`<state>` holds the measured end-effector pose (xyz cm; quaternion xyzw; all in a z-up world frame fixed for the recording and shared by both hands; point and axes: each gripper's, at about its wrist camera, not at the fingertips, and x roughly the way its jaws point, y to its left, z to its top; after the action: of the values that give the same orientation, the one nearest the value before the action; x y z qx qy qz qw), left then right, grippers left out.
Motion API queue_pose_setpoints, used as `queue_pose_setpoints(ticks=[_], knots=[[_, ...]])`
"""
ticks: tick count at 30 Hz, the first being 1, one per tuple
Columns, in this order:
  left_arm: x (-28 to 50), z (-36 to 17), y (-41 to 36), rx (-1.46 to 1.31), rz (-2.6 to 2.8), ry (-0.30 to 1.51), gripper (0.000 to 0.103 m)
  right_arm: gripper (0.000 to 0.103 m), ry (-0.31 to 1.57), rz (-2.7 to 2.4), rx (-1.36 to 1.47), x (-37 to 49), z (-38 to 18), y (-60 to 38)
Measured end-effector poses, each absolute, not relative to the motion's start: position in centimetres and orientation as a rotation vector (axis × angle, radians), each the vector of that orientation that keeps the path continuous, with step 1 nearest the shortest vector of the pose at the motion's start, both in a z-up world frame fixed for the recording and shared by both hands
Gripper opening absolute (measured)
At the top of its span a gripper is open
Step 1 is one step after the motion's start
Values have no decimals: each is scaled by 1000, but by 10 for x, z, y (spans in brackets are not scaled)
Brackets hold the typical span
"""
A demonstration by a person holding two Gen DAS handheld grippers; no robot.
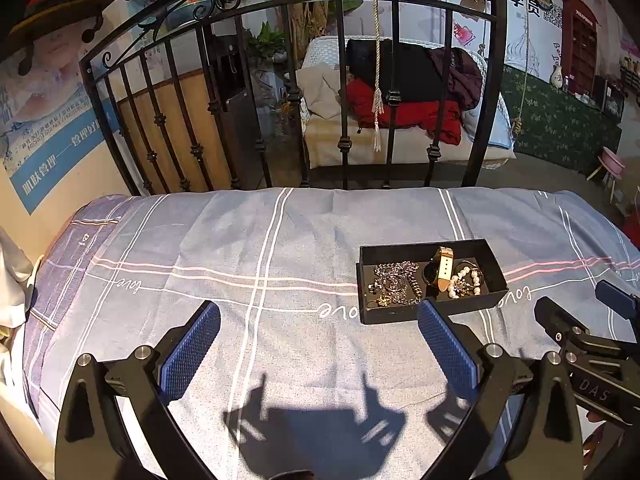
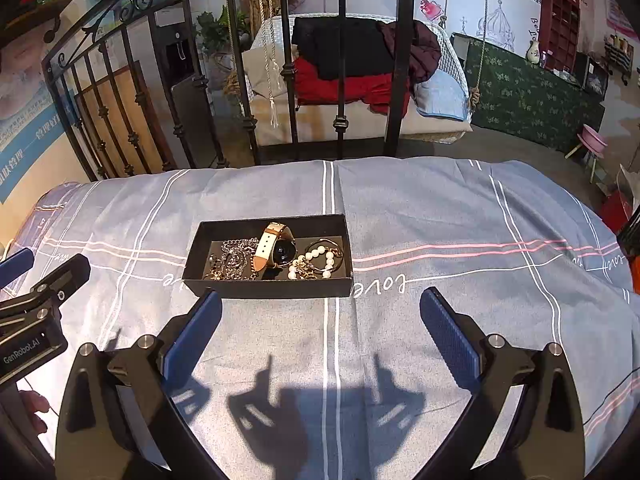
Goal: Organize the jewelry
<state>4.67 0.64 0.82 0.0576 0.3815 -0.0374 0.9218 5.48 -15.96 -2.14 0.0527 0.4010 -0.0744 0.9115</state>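
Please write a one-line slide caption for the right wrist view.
Open right gripper hovers before a black box holding a chain necklace, watch and pearl bracelet on a plaid bedsheet.

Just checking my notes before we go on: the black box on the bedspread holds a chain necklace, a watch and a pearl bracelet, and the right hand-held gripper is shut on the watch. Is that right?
Not quite. The right hand-held gripper is open and holds nothing; the watch lies in the black box with the chain necklace and pearl bracelet, as the right wrist view shows. The rest is correct.
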Motion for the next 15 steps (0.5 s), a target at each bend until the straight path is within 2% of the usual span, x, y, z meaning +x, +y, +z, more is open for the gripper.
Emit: queue_pose_setpoints(ticks=[15], knots=[[46,6,8,117,-75,789,97,98,829,-154,110,54,-23,-160]])
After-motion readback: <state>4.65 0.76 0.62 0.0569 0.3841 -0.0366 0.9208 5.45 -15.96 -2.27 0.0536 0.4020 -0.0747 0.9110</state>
